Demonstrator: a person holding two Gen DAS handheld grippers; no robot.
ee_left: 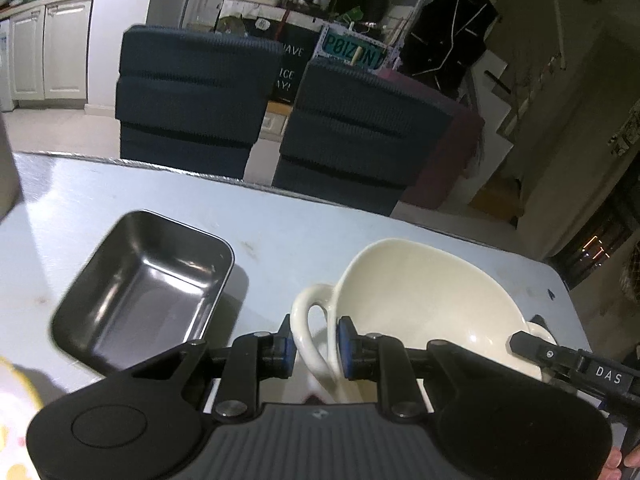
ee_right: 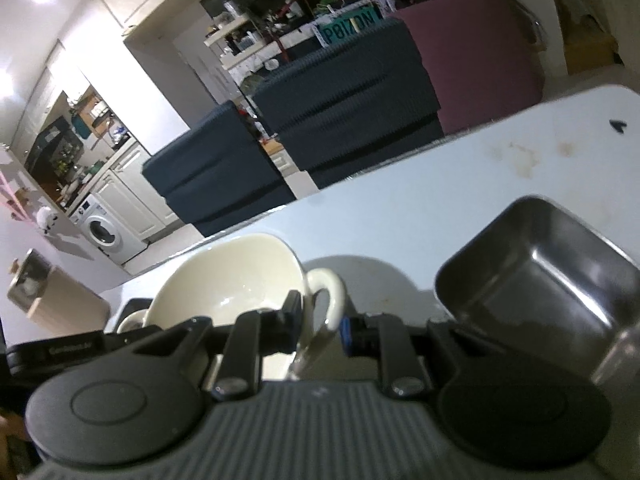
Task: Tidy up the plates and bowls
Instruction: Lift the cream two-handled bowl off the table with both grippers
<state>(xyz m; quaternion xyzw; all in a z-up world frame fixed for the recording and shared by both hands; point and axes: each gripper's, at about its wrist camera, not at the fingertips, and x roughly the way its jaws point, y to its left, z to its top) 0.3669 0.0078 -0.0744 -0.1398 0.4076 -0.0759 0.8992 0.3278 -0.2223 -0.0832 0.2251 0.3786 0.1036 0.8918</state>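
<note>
Left gripper (ee_left: 312, 346): fingers narrow, clamped on one loop handle of the cream bowl, blue pads pressing either side of the loop.
Right gripper (ee_right: 320, 330): fingers narrow, closed on the bowl's opposite loop handle; seen from the left wrist as a black tip at the bowl's far handle (ee_left: 532, 346).
Cream bowl (ee_left: 420, 300): glossy ceramic, two loop handles, empty inside; held between both grippers, one handle each; tilted, rim raised on the far side. Contact with the bench beneath cannot be told from either view.
Same bowl, right wrist view (ee_right: 224, 288): sits left of centre, its near handle (ee_right: 328, 296) between the fingers.
Steel tray (ee_left: 144, 292): rectangular, deep, rounded corners, dark shiny interior, empty; resting on the bench just beside the bowl, apart from it.
Same tray, right wrist view (ee_right: 552, 272): right of the gripper, near edge close to the right finger mount.
Bench (ee_left: 280, 224): pale blue-white top, faint brownish stains (ee_right: 520, 156) toward the far side and a small dark mark (ee_right: 618, 126) near the corner.
Chairs (ee_left: 192, 92): two dark blue ribbed backs pushed against the far edge of the bench.
Background: white kitchen cabinets, a washing machine (ee_right: 106, 234), cluttered shelves, a teal plate reading P0IZON (ee_left: 352, 50).
Person: fingertips (ee_left: 624, 462) just visible at the lower right edge of the left wrist view.
</note>
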